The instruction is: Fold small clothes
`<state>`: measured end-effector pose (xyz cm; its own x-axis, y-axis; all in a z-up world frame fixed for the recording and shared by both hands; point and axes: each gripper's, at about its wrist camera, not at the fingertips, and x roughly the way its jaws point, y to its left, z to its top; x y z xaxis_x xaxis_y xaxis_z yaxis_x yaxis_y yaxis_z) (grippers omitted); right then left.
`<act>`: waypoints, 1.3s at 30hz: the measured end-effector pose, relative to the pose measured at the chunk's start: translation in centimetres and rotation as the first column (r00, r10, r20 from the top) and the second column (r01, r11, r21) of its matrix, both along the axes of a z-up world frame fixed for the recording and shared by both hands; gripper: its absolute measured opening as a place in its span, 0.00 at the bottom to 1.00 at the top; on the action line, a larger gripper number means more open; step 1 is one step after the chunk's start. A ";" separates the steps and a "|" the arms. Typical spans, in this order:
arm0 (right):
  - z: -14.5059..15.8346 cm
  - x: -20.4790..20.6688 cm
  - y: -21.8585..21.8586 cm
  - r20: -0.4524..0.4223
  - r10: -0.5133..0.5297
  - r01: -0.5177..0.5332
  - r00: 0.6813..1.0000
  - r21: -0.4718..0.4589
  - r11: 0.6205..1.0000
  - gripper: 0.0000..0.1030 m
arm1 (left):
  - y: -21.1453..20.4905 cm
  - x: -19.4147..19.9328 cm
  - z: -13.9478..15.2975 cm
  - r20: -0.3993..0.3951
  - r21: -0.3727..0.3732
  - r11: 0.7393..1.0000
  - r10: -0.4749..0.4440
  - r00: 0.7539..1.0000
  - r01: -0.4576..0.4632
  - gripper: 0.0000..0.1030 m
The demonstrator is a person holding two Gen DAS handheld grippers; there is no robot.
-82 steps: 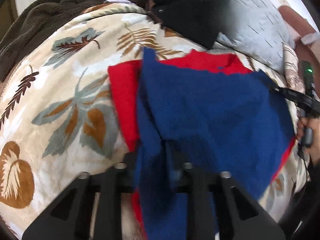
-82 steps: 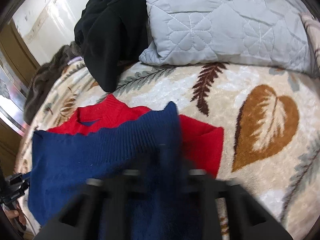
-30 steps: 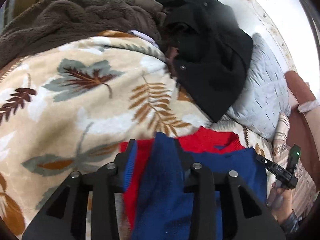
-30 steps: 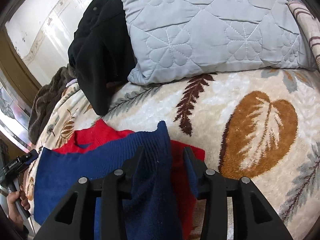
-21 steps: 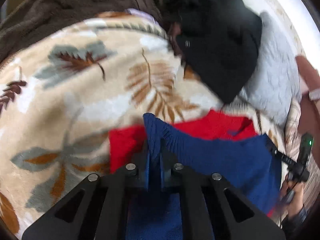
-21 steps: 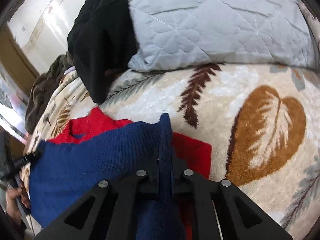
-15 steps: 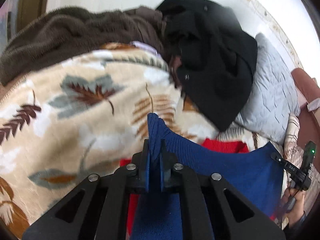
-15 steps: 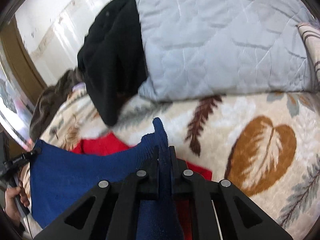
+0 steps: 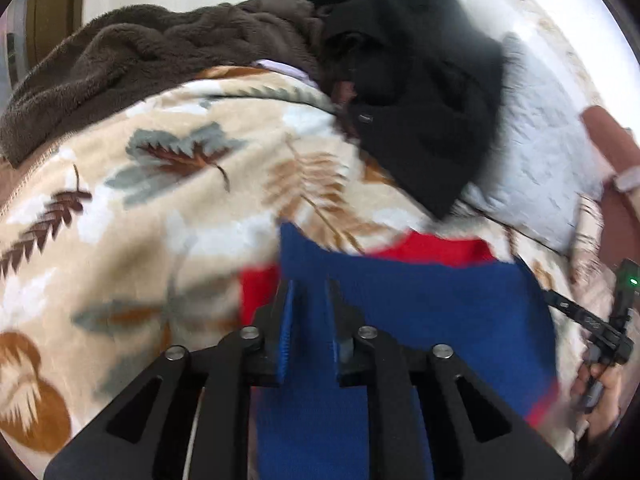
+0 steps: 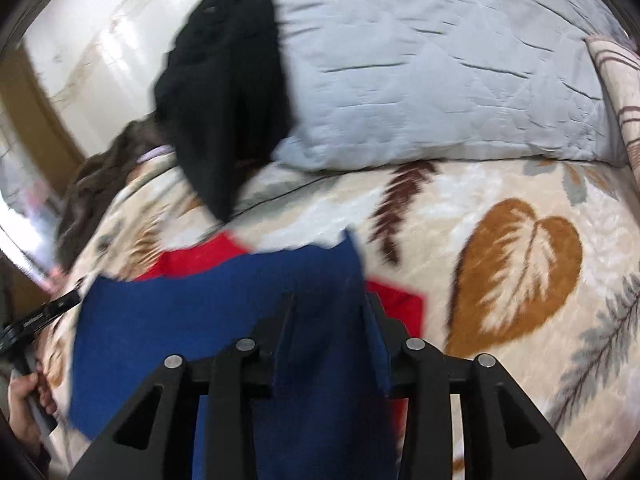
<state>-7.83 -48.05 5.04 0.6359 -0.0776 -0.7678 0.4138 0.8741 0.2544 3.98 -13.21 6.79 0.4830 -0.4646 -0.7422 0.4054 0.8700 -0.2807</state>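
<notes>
A small knit sweater lies on the leaf-print blanket (image 9: 152,200), its blue half (image 9: 420,312) folded over the red half (image 9: 440,248). In the left wrist view my left gripper (image 9: 308,284) sits at the blue fold's left corner. Its jaws are opening, with blue fabric loose in the gap between them. In the right wrist view my right gripper (image 10: 330,300) is at the right corner of the blue layer (image 10: 200,320). Its jaws are opening wider, the cloth lying between them unpressed. Red (image 10: 192,256) shows past the blue edge. Both views are motion-blurred.
A black garment (image 9: 420,100) and a grey quilted pillow (image 10: 440,60) lie beyond the sweater. A brown fleece blanket (image 9: 140,60) is heaped at the far left. A hand (image 10: 24,400) holds the other gripper at the left edge of the right wrist view.
Half a second ago both grippers were shut on the blue edge and held it up. Now both sets of jaws have parted and the blue edge lies lower, over the red.
</notes>
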 end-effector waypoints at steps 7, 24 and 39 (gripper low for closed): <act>-0.1 -3.0 9.1 -0.032 0.201 -0.202 0.979 -0.005 0.979 0.38 | -1.0 -6.7 -2.2 -0.044 0.069 0.993 -0.090 0.995 0.093 0.19; -0.1 -3.4 17.9 -0.094 0.269 -0.280 0.959 -0.147 0.949 0.46 | -0.6 -8.8 -2.6 -0.019 0.146 0.987 -0.066 0.998 0.068 0.22; -4.0 -2.1 25.3 -0.211 0.364 -0.396 0.907 -0.131 0.909 0.52 | 3.9 -6.3 -4.1 -0.171 0.054 0.998 -0.031 0.985 0.041 0.45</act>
